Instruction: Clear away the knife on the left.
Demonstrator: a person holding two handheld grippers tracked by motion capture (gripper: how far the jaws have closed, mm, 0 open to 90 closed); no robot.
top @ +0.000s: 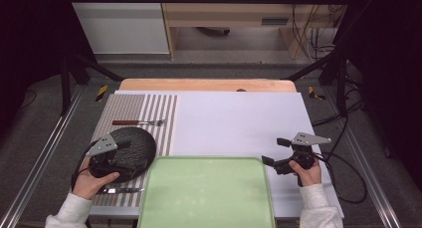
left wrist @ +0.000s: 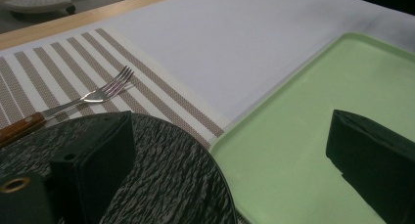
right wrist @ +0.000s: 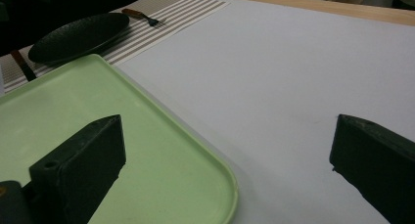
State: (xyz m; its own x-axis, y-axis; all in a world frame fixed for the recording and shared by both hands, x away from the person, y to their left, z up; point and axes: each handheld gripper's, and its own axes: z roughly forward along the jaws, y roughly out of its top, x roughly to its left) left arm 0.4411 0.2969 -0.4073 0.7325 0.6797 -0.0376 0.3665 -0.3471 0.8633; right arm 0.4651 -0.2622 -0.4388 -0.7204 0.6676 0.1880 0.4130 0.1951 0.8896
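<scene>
The left gripper (top: 112, 156) hovers with jaws spread over a round, rough-textured black plate (top: 137, 146) on the striped woven placemat (top: 159, 111), beside a smooth, rounded green tray (top: 206, 193). The right gripper (top: 279, 152), jaws spread, hangs over the white counter (top: 234, 118).

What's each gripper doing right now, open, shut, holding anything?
Left gripper: open, empty, jaws hovering over the black plate beside the green tray.
Right gripper: open, empty, over the white table cover at the tray's right edge.

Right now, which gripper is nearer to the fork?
The left. The left gripper hovers over the black plate, just in front of the fork; the right gripper is across the table.
</scene>
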